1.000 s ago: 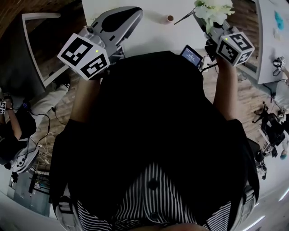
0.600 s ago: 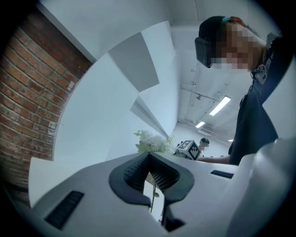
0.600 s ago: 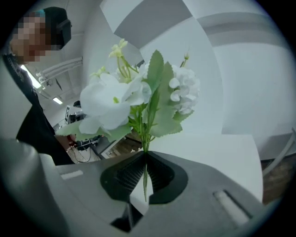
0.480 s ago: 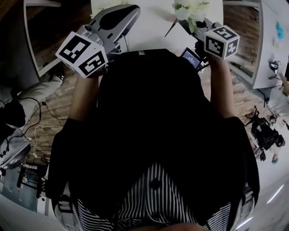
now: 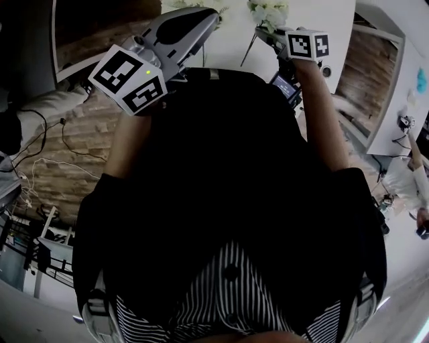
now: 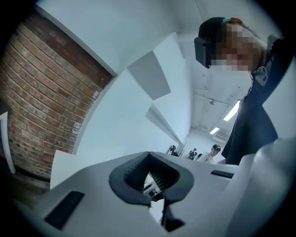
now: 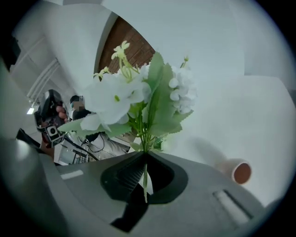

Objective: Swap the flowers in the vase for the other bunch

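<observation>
My right gripper (image 7: 145,155) is shut on the thin green stems of a bunch of white flowers (image 7: 134,97), which stands up out of the jaws. Low to the right of it, a small pinkish vase (image 7: 238,172) stands on the white table (image 7: 231,115); nothing shows in its mouth. In the head view the right gripper (image 5: 271,33) holds the white flowers (image 5: 268,10) over the table's near part. My left gripper (image 5: 194,20) reaches toward the table at the upper left. In the left gripper view its jaws (image 6: 149,155) meet at the tips with nothing between them.
The wearer's dark torso fills the middle of the head view. A small device with a lit screen (image 5: 285,86) sits below the right gripper. A brick wall (image 6: 37,106) and white panels (image 6: 152,74) stand ahead of the left gripper. People are in the background (image 7: 76,109).
My right gripper with the white bunch has moved left and farther up the picture, over the table. The left gripper has kept nearly its place in the picture. The head view has swung.
</observation>
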`<state>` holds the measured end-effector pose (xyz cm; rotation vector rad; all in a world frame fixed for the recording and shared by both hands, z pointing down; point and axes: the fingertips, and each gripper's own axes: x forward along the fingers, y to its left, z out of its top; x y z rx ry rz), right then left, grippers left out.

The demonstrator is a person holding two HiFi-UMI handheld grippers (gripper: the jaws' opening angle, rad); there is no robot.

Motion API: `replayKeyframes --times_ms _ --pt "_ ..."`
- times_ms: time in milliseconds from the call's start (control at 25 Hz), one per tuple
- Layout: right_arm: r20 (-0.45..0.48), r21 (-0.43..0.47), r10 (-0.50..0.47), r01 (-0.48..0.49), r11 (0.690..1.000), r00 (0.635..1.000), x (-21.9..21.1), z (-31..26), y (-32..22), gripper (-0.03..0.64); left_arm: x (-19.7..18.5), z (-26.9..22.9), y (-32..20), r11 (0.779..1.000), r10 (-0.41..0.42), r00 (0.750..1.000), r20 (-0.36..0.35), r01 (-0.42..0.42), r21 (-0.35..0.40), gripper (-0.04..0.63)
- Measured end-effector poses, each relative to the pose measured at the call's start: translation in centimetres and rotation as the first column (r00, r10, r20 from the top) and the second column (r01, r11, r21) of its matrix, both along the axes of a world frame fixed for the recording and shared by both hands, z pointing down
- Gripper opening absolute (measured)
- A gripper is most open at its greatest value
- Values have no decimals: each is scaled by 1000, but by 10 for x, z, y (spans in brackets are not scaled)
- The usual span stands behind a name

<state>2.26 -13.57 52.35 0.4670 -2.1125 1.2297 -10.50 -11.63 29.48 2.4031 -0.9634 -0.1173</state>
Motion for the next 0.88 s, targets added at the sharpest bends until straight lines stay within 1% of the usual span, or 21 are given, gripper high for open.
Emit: replayKeyframes --times_ms 80,160,320,440,560,640,800,880 --pt "-1 -57 10 -10 998 1000 -8 19 -1 18 1 2 6 1000 13 1000 -2 -13 -3 6" --pt "-26 -95 16 -19 995 1000 -11 37 -4 18 5 2 13 1000 21 1000 10 -22 9 6" --pt "-112 -172 42 -61 983 993 -6 80 -13 18 -6 4 15 999 -36 999 9 36 5 6" --pt "-146 -234 79 -112 966 986 -2 106 -19 20 -22 5 16 997 -73 997 17 73 -6 6" --pt "-209 -261 55 -110 959 976 7 130 -22 21 -32 7 16 994 -105 994 24 105 -16 6" --pt "-244 -266 46 -113 957 969 15 141 -22 29 -32 9 17 992 -125 992 26 125 -21 6" --pt "-259 -264 55 -126 956 964 14 147 -27 73 -34 11 17 989 -144 989 20 144 -30 6" --pt "-259 -269 54 -125 955 964 9 147 -26 84 -37 12 17 989 -143 989 19 144 -33 6"
